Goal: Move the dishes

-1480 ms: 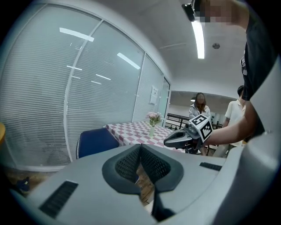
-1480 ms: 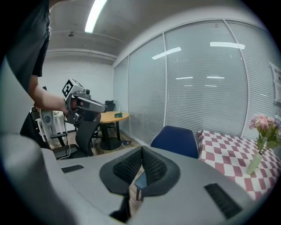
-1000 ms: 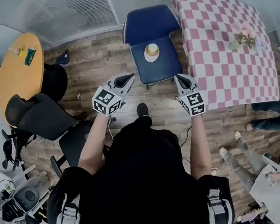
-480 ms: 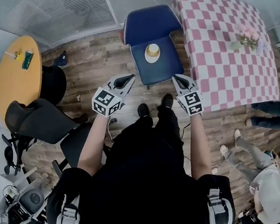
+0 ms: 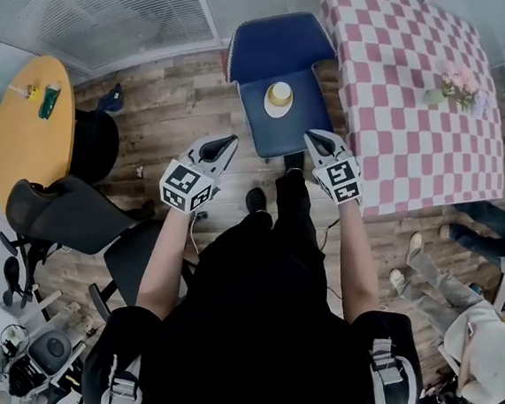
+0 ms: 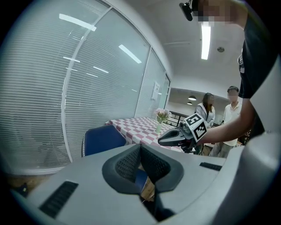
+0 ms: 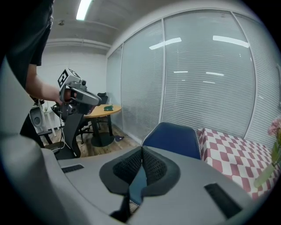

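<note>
A yellow cup on a white saucer [image 5: 279, 98] stands on the seat of a blue chair [image 5: 276, 48] in the head view. My left gripper [image 5: 230, 139] hangs short of the chair's front left corner, with its jaws shut and empty. Over the seat's front right corner is my right gripper [image 5: 310, 136], also shut with nothing in it. Both stay apart from the saucer. In the left gripper view the pads [image 6: 131, 163] meet at the tip, and the right gripper [image 6: 163, 140] shows beyond them. The right gripper view shows closed pads [image 7: 151, 165] before the chair back [image 7: 173, 136]; the cup is hidden there.
A table with a pink checked cloth [image 5: 396, 95] stands right of the chair, with a flower vase [image 5: 459, 83] on it. A round yellow table [image 5: 29, 122] and a black office chair [image 5: 65, 214] are at the left. People stand at the right [image 5: 491, 220].
Both grippers have moved forward toward the blue chair, the right one reaching the seat's front edge. The person has stepped closer, one foot now by the chair.
</note>
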Tool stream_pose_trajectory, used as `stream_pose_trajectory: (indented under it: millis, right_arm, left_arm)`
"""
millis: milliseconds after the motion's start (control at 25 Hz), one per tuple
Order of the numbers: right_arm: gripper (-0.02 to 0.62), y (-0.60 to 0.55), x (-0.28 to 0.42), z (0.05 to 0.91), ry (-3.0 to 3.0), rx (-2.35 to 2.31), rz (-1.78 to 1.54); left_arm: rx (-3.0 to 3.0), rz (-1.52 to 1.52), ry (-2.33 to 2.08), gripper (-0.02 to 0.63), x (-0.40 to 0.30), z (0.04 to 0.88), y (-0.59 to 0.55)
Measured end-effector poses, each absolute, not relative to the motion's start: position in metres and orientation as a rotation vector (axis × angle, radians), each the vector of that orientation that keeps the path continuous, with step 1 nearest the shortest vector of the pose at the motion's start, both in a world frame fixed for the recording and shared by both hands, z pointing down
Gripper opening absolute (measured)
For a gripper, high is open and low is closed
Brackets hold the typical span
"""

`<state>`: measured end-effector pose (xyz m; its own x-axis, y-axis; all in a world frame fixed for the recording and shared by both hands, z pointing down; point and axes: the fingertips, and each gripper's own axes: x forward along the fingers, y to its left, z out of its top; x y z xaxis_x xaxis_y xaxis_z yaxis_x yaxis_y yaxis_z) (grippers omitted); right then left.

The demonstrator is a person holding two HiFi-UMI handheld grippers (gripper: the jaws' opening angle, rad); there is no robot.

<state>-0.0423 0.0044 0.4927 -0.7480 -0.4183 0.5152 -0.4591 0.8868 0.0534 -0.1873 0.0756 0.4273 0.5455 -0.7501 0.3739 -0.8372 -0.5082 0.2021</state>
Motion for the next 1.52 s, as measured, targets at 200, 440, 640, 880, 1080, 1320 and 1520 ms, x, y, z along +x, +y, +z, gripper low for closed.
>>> stream_pose_trajectory:
  millis: [200, 440, 640, 880, 1080, 1320, 1520]
  right_arm:
    - [0.015, -0.027, -0.051, 0.507, -2.516, 0.584, 0.098]
    - [0.015, -0.070, -0.065, 0.526, -2.506, 0.504, 0.117]
    - [0.017, -0.103, -0.079, 0.556, -2.482, 0.446, 0.133]
    - [0.017, -0.132, -0.088, 0.605, -2.447, 0.394, 0.175]
    - [0.017, -0.144, -0.099, 0.640, -2.426, 0.310, 0.183]
    - [0.017, -0.167, -0.106, 0.684, -2.378, 0.272, 0.168]
    - [0.018, -0.181, -0.110, 0.722, -2.339, 0.260, 0.179]
  left_arm:
    - [2.387, 0.342, -1.328, 0.023, -0.192, 0.438, 0.051]
    - [2.334, 0.368, -1.331, 0.023, -0.192, 0.459, 0.016]
    - [2.291, 0.378, -1.337, 0.023, -0.196, 0.476, -0.012]
    - [2.249, 0.406, -1.343, 0.023, -0.195, 0.498, -0.043]
    - [2.248, 0.482, -1.312, 0.023, -0.189, 0.522, -0.056]
    - [2.208, 0.471, -1.293, 0.023, -0.181, 0.551, -0.068]
    - [2.189, 0.467, -1.287, 0.023, -0.181, 0.571, -0.076]
